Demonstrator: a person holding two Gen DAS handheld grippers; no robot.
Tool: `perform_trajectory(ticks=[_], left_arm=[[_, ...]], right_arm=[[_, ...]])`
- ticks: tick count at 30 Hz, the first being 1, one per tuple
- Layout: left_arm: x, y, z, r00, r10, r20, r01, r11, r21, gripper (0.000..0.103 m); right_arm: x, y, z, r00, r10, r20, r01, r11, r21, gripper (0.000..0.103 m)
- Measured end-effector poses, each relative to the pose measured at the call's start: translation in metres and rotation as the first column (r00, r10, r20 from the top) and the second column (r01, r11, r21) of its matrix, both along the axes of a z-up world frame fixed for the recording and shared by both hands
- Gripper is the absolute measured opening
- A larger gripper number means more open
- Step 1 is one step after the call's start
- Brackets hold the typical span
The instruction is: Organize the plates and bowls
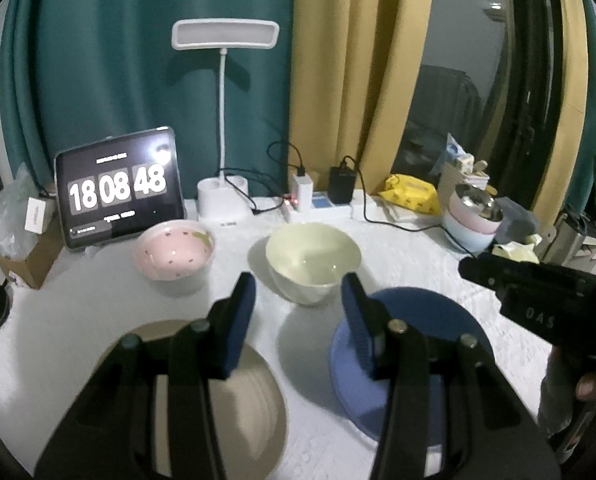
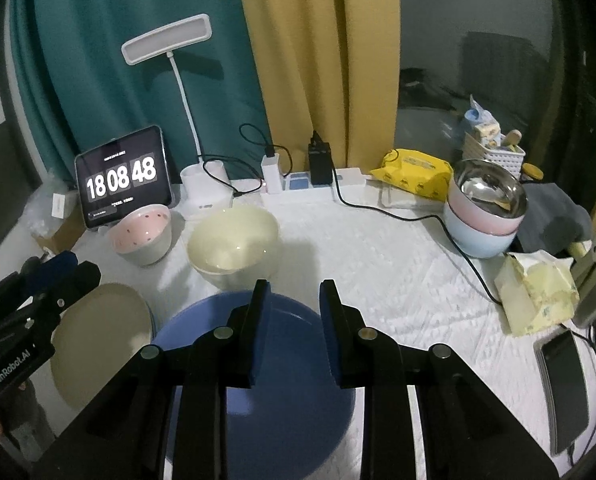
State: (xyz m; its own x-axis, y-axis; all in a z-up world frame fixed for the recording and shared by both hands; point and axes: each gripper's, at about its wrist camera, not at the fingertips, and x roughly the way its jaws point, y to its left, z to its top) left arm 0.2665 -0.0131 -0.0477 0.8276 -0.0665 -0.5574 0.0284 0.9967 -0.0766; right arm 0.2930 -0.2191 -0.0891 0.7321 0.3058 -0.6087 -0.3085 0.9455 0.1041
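Note:
A cream bowl (image 1: 312,262) (image 2: 233,238) and a pink dotted bowl (image 1: 173,254) (image 2: 141,234) stand mid-table. A beige plate (image 1: 257,400) (image 2: 101,336) lies front left, a blue plate (image 1: 418,360) (image 2: 289,368) front right. My left gripper (image 1: 298,296) is open and empty, held above the table between the two plates, short of the cream bowl. My right gripper (image 2: 293,300) is open and empty above the blue plate's far edge. Each gripper also shows in the other's view, the right one (image 1: 530,292) and the left one (image 2: 37,292).
At the back stand a tablet clock (image 1: 117,188), a white desk lamp (image 1: 222,200), a power strip with chargers and cables (image 1: 318,200), and a yellow packet (image 1: 412,194). At right are stacked pink and blue bowls with a steel bowl (image 2: 486,212), a tissue pack (image 2: 538,292) and a phone (image 2: 562,388).

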Motion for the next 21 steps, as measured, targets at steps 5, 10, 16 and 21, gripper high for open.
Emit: perform_trajectory(ticks=[5,10,16,21], left_arm=[[0.009,0.001,0.004,1.000,0.005,0.009,-0.005,1.000,0.007,0.046],[0.023,0.001,0.006,1.000,0.007,0.006,-0.007,1.000,0.011,0.046],[0.042,0.003,0.005,1.000,0.026,0.000,-0.026,1.000,0.003,0.046],[0.060,0.008,0.001,0.999,0.037,-0.012,-0.037,0.999,0.003,0.046]], right_arm=[[0.009,0.006,0.004,1.000,0.017,0.007,-0.017,1.000,-0.007,0.027],[0.020,0.012,0.010,0.999,0.038,0.023,-0.038,0.999,-0.019,0.027],[0.038,0.020,0.012,0.998,0.059,0.019,-0.058,0.998,-0.037,0.027],[0.054,0.026,0.010,0.998,0.067,0.013,-0.067,0.997,-0.038,0.027]])
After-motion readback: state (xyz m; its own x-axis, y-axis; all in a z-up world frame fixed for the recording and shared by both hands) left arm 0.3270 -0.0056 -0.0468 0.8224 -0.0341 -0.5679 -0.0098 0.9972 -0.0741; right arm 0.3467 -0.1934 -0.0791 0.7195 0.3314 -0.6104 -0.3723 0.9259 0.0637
